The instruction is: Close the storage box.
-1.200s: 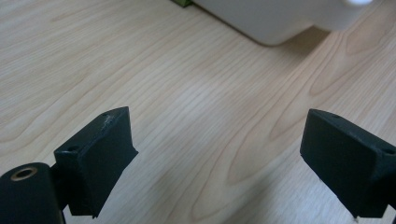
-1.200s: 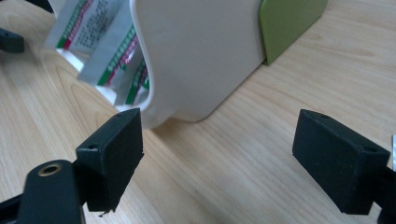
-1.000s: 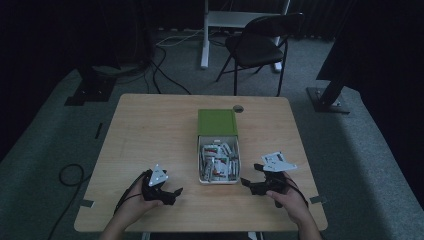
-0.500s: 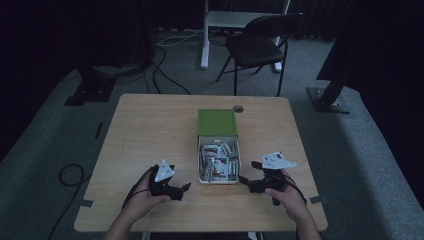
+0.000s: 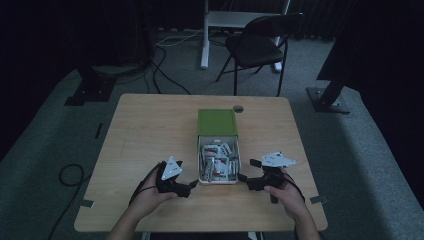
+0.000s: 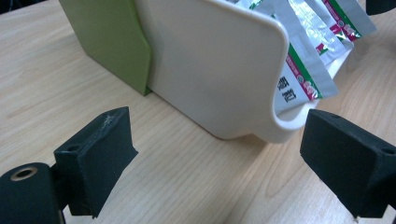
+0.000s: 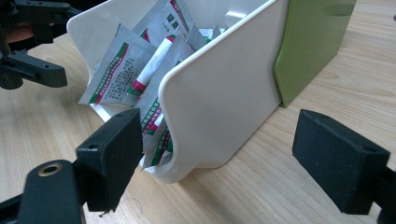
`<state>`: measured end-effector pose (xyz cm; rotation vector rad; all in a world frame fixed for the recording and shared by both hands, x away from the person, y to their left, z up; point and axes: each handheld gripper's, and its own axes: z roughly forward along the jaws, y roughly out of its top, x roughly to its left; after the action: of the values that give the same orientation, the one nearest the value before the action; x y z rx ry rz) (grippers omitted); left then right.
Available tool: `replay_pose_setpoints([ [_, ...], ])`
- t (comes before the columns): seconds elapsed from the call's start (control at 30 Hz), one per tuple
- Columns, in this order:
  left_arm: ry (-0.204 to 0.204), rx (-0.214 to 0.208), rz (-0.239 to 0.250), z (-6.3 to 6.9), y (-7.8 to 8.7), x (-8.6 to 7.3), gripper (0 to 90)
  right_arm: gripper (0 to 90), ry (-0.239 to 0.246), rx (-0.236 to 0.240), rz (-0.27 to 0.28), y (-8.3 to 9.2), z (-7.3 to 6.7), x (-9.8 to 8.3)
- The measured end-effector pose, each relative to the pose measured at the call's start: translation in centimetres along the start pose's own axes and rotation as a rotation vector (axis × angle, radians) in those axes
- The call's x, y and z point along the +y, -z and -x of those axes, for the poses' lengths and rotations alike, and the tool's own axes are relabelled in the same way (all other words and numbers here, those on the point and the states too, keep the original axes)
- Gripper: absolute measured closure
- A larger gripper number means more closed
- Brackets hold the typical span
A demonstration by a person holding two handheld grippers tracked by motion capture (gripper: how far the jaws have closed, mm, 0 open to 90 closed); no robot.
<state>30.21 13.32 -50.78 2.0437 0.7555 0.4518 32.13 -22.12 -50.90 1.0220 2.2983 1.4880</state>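
Note:
A white open-fronted box with a green rear part stands mid-table, holding several silver sachets printed in red and green. My left gripper is open at the box's front left corner, jaws on either side of that corner without touching. My right gripper is open at the front right corner. Sachets lean out of the box's low front; in the right gripper view the left gripper lies beyond them. In the left gripper view, sachets poke past the rim.
The wooden table has a cable grommet behind the box. A black folding chair and a white desk leg stand on the grey floor beyond. Cables lie at the left.
Both grippers have moved inward toward the box's front corners; the left one travelled farther to the right. The box has stayed in place.

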Motion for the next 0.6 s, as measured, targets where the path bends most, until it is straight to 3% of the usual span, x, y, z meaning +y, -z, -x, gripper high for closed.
replay_pose_setpoints([
  [0.6, -0.007, 0.0, 0.031, -0.3, -1.2, 1.4, 10.2, 16.0, -0.039, 0.012, -0.001, -0.3, 0.9, -0.2],
])
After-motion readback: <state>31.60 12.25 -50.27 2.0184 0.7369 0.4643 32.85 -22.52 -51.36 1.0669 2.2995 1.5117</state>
